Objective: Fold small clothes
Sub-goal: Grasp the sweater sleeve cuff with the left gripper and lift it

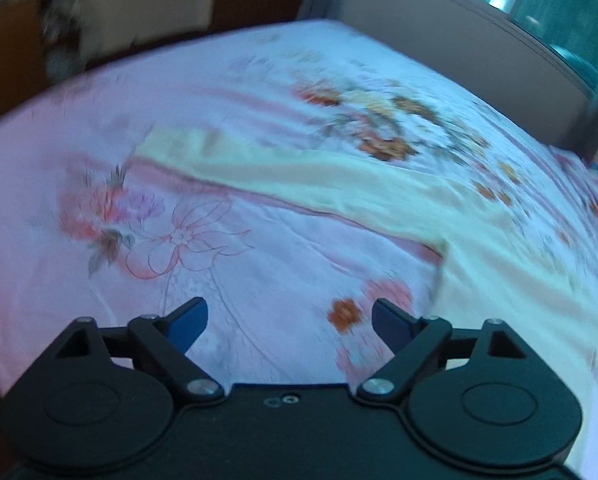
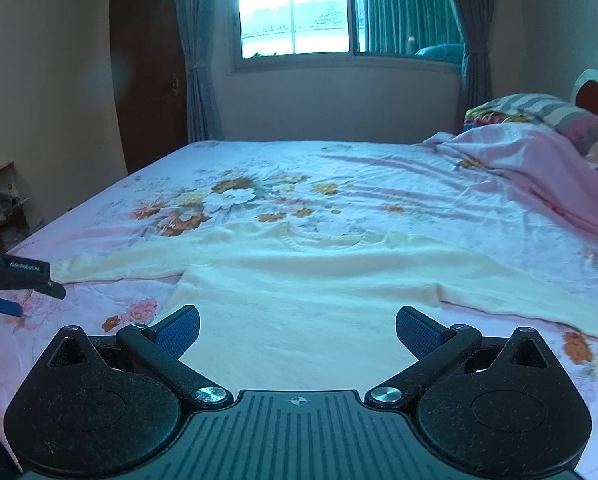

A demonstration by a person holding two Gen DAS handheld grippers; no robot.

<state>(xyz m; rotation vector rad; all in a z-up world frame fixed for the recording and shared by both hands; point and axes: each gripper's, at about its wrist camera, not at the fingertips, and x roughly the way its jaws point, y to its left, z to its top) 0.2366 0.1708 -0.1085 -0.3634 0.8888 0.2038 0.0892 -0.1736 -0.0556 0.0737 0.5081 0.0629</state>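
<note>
So this looks like the very start of the fold, nothing is grabbed yet. The cream sweater (image 2: 299, 280) lies flat and spread out on the bed (image 2: 339, 160), toward the near edge, body pointing at the camera and both sleeves stretched out sideways. The neckline sits on the far side, near the big flower print in the middle of the sheet.

The right gripper (image 2: 297, 330) hovers over the sweater's lower body, jaws spread wide, nothing between them. The left gripper (image 1: 289, 322) is also wide open and empty, over bare floral sheet near the left edge of the bed, with the left sleeve (image 1: 259, 164) ahead of it and not touching. That view is blurry, so it's probably on the move, but I can't say where to.

My guess for the next move: the left one needs to reach the sleeve, pinch only that layer and not the bedsheet under it, then bring it across the body. The knit looks soft and floppy, so a shallow pinch could slip. A crumpled pink blanket (image 2: 539, 168) sits at the far right corner, well out of the way.
</note>
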